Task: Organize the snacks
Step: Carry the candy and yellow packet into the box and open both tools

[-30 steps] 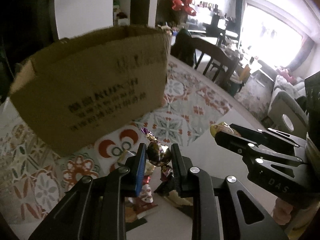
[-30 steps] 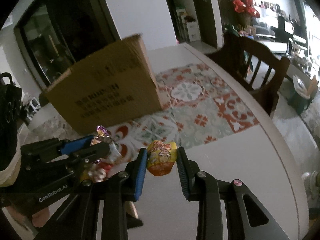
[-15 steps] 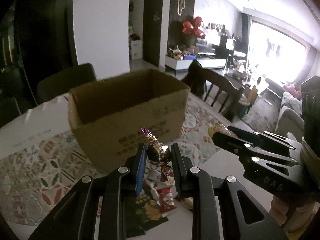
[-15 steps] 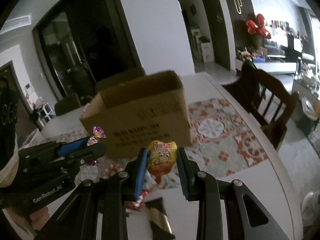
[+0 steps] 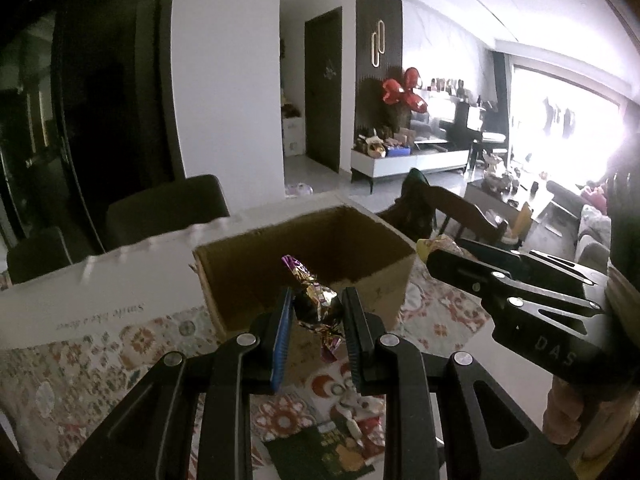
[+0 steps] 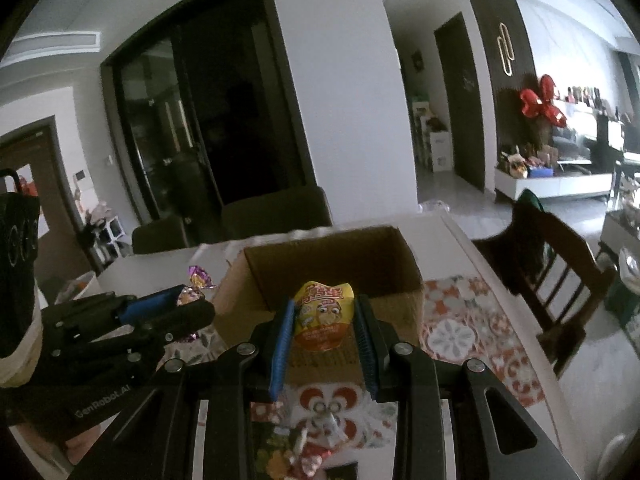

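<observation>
An open brown cardboard box (image 5: 360, 280) (image 6: 400, 308) stands on the patterned tablecloth ahead of both grippers. My left gripper (image 5: 316, 312) is shut on a gold and purple foil-wrapped candy (image 5: 314, 300), held just short of the box's near rim. My right gripper (image 6: 324, 320) is shut on a yellow and orange snack packet (image 6: 324, 316) with a cartoon face, also held at the near rim. The left gripper shows in the right wrist view (image 6: 188, 308) and the right gripper in the left wrist view (image 5: 436, 256).
Loose snack packets (image 5: 344, 440) (image 6: 304, 448) lie on the table below the grippers. A wooden chair (image 6: 560, 264) stands at the right of the table. Dark chairs (image 5: 160, 208) stand behind it. A living room lies beyond.
Both grippers have risen and tilted up with their snacks held. The view went from the box's side wall to looking over its open top.
</observation>
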